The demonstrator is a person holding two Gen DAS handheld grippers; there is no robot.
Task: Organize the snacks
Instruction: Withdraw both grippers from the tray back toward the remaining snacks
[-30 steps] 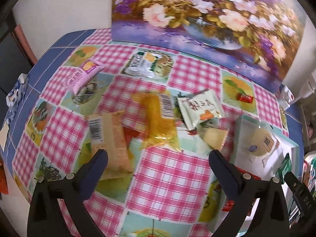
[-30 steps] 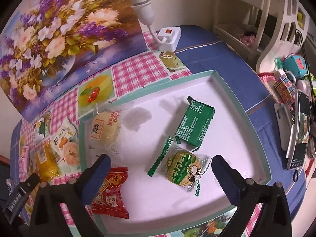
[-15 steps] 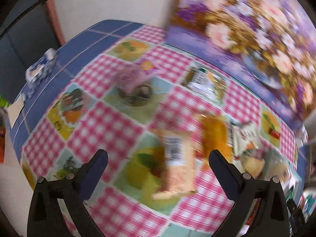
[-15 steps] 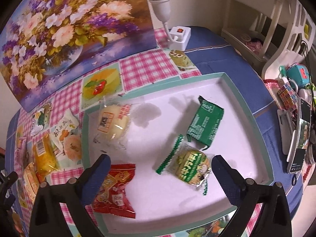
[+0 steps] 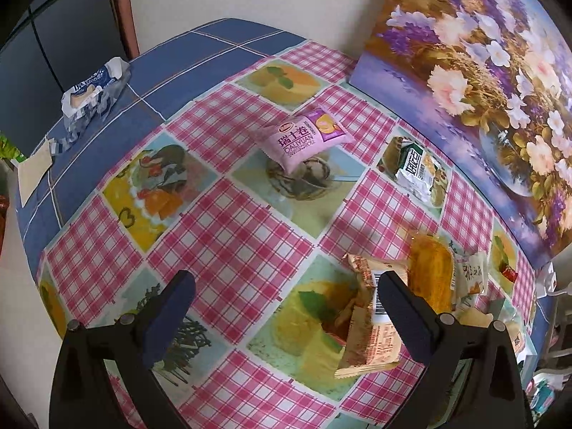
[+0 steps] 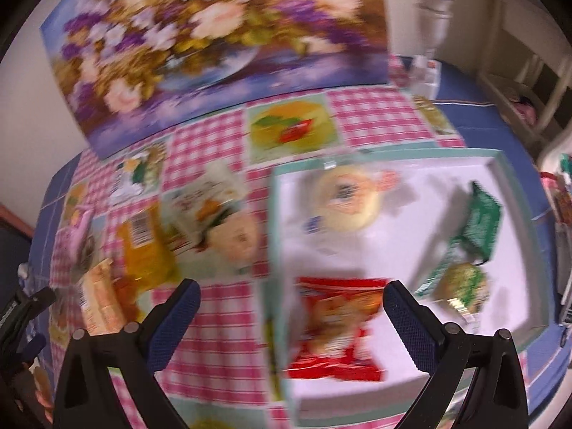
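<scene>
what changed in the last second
Both grippers swung left: the left gripper now faces the pink swiss roll pack, and the right gripper has left the tray's middle for its left rim. Both stayed open and empty; no snack moved.

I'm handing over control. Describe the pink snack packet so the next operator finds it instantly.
Start at the big flower painting standing at the back of the checked tablecloth. Just off its lower left corner lies the pink Swiss roll packet, apart from the other snacks. It is the only pink wrapper; the nearest packet is white and green.
</scene>
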